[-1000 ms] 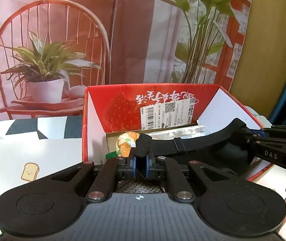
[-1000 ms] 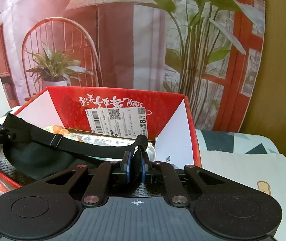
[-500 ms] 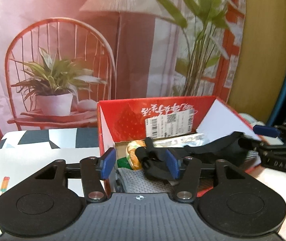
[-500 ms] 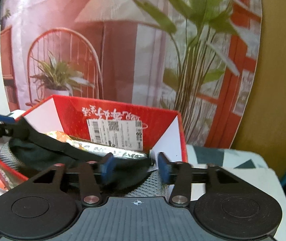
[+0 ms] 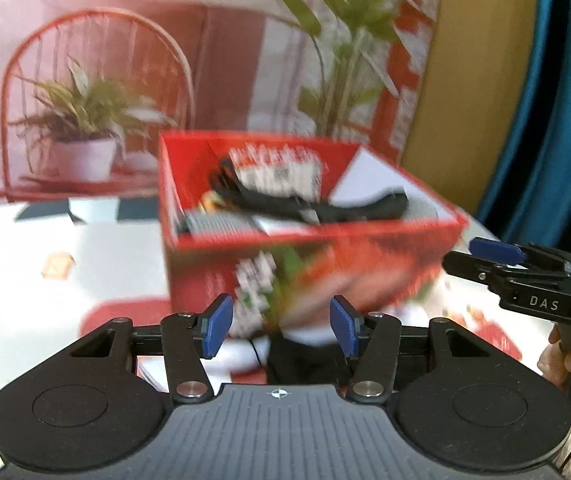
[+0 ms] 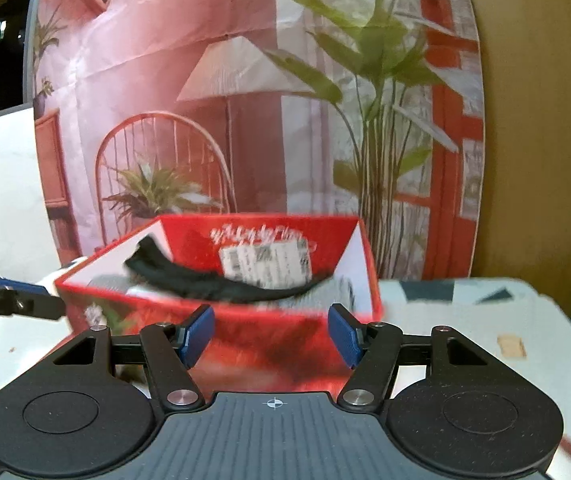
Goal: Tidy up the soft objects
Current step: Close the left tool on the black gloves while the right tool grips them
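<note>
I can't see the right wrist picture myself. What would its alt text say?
An open red cardboard box sits on a white patterned tablecloth, with a long black fabric strap draped over grey cloth inside it. The right hand-held gripper is in the foreground, its blue-padded jaws opening with nothing between them; the picture is blurred, and a printed backdrop of plants hangs behind.

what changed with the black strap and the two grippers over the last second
Both grippers let go of the black strap; it now lies in the red box. The left gripper and right gripper pulled back from the box, the right one's fingers still widening, nothing between them. The box stayed put.
</note>
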Tool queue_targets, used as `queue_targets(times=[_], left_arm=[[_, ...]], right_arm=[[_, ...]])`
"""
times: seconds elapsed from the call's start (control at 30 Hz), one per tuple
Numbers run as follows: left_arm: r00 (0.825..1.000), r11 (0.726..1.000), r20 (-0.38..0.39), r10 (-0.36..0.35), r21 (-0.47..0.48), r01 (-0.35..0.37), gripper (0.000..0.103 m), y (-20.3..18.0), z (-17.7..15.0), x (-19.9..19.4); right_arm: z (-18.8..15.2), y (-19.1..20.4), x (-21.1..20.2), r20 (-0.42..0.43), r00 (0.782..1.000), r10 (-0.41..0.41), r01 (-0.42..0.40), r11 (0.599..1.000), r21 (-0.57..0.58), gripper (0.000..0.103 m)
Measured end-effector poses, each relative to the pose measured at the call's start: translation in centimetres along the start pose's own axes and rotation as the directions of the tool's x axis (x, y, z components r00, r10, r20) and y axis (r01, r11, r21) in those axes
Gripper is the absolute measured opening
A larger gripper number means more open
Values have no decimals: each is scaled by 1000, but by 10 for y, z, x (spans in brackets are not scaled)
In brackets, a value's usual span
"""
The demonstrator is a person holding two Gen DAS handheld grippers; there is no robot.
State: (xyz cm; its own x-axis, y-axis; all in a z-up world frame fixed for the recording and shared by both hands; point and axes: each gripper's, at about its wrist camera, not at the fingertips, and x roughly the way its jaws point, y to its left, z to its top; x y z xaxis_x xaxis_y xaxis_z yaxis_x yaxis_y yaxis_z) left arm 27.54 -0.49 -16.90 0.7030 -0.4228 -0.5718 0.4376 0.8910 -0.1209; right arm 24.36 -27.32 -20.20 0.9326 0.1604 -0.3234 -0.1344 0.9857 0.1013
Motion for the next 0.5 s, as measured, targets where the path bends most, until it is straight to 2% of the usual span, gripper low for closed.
queue_targets(times=[0.3, 0.37, 0.5], left_arm=[[991, 999, -130, -32, -48, 26, 56, 3, -34, 54], [988, 997, -146, -55, -54, 47, 56, 4, -38, 64], [987, 998, -152, -51, -47, 44, 56, 5, -43, 75]], right_arm=[[-66, 5, 13, -176, 984, -22, 31, 998, 51, 57], [-75, 3, 18, -205, 978, -25, 40, 997, 70, 57], [-81, 2, 24, -226, 974, -30, 50, 995, 82, 57]])
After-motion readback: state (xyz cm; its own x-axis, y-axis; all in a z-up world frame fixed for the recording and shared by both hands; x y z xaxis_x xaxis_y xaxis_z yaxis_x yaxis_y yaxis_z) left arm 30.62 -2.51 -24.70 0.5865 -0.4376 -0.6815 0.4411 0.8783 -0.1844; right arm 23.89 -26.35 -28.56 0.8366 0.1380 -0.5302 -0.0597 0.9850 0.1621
